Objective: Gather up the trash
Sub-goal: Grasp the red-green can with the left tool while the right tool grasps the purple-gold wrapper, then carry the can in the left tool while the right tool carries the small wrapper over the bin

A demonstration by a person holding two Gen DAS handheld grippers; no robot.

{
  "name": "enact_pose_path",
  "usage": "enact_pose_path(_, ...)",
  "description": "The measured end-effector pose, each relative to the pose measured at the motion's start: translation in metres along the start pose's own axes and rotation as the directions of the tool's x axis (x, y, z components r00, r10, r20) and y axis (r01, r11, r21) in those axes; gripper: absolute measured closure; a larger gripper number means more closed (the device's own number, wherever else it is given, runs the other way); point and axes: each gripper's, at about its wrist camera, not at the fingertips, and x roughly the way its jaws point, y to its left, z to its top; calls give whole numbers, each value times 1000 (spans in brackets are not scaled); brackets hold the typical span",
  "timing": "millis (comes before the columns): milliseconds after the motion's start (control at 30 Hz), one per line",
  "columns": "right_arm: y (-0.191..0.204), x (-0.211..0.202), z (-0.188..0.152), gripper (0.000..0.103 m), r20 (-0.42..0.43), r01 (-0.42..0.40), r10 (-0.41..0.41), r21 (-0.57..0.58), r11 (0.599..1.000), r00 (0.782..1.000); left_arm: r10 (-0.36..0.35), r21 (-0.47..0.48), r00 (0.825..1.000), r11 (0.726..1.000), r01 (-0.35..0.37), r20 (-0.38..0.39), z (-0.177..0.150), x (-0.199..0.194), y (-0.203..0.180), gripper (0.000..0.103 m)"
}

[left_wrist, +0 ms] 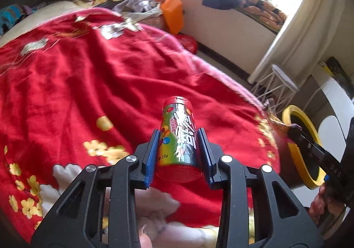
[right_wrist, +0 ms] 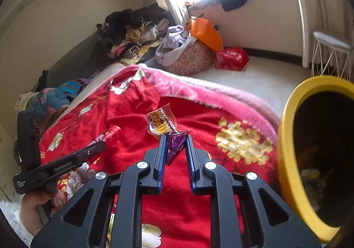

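Observation:
A small candy tube (left_wrist: 177, 135) with a colourful label and red end caps sits between the blue pads of my left gripper (left_wrist: 178, 135), which is shut on it over the red blanket (left_wrist: 88, 75). My right gripper (right_wrist: 176, 137) is shut on a crumpled purple wrapper (right_wrist: 174, 147). Just beyond it is a clear wrapper with yellow print (right_wrist: 160, 122); I cannot tell whether it hangs from the purple one or lies on the blanket. A yellow-rimmed bin (right_wrist: 287, 137) with a dark inside stands at the right of the bed, close to the right gripper (left_wrist: 294, 133).
The red flowered blanket (right_wrist: 132, 104) covers the bed. Piled clothes (right_wrist: 132, 37) lie at its far end. On the floor beyond are a patterned bundle (right_wrist: 192, 57), an orange bag (right_wrist: 205, 33) and a red bag (right_wrist: 232, 57). A white wire stool (right_wrist: 331, 53) stands behind the bin.

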Motion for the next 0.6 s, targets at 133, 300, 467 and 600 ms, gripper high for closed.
enact_pose_path(133,-5,-13,4,86,26,7,-7,6,1000,1000,-32,24,999,999,32,9,1,-4,-15,75)
enact_pose_path(300,-17,-26,7,86,54,27,-28,29,999,998,-66,50,998,997,64,25,3,-11,-30,75)
enact_pose_path(467,-30,-39,11,86,84,56,-60,55,997,995,-101,75,994,992,98,34,4,-17,-46,75)
enact_pose_path(600,-44,-51,12,86,105,78,-86,81,994,991,-128,95,991,988,124,39,4,-22,-59,75)
